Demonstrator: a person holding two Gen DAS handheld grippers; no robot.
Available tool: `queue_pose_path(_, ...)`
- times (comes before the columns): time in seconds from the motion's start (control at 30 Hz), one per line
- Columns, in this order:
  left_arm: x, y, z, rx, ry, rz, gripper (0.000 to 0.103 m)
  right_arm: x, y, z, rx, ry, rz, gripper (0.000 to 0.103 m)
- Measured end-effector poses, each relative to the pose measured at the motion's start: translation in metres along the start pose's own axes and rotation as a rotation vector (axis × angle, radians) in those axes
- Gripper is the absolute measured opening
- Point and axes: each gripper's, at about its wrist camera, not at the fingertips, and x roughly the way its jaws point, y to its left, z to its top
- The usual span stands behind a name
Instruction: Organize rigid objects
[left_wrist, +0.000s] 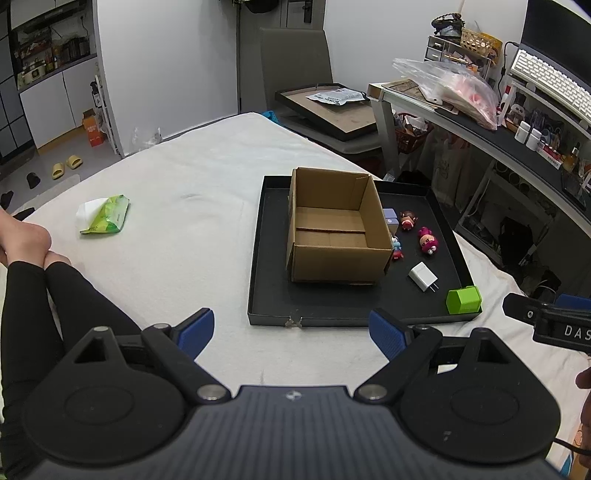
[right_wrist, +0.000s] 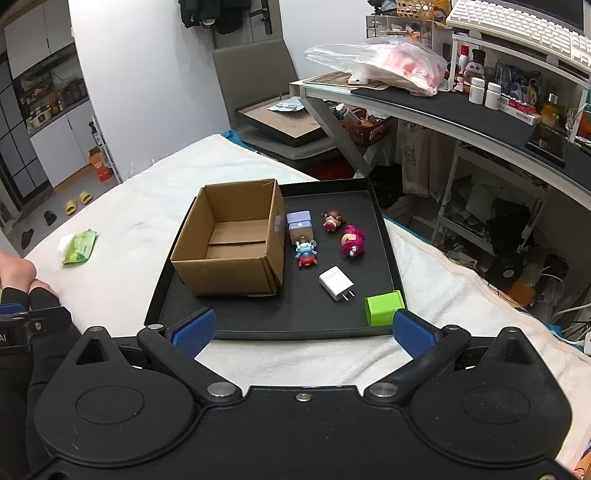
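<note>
- A plain brown cardboard box (right_wrist: 229, 240) is seen on a black tray (right_wrist: 384, 236).
- A green block (right_wrist: 384, 308), a white charger (right_wrist: 336, 282) and a magenta figurine (right_wrist: 352, 242) are shown.
- The bed (right_wrist: 147, 229) is covered in white.
- Blue ribbed pads are borne by the fingers (right_wrist: 194, 332).

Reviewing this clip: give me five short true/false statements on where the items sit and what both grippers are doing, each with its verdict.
1. The cardboard box is empty. True.
2. The white charger lies inside the box. False: it lies on the black tray, outside the box.
3. The green block sits at the tray's near right corner. True.
4. The right gripper holds the pink figure. False: its jaws are open and empty, short of the tray.
5. The left gripper is open and empty. True.
</note>
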Motion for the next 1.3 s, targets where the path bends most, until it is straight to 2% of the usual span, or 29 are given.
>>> queue_pose_path(0.93,0.0,0.007,0.003,-0.011,0.009,-0.009,0.09,0.001,0.003,-0.004,-0.031,-0.01,-0.01,0.103)
queue_pose_path(1.3,0.021,0.004,0.009,-0.028,0.018,-0.017,0.09,0.013,-0.007,-0.004,-0.019,-0.007,-0.014,0.103)
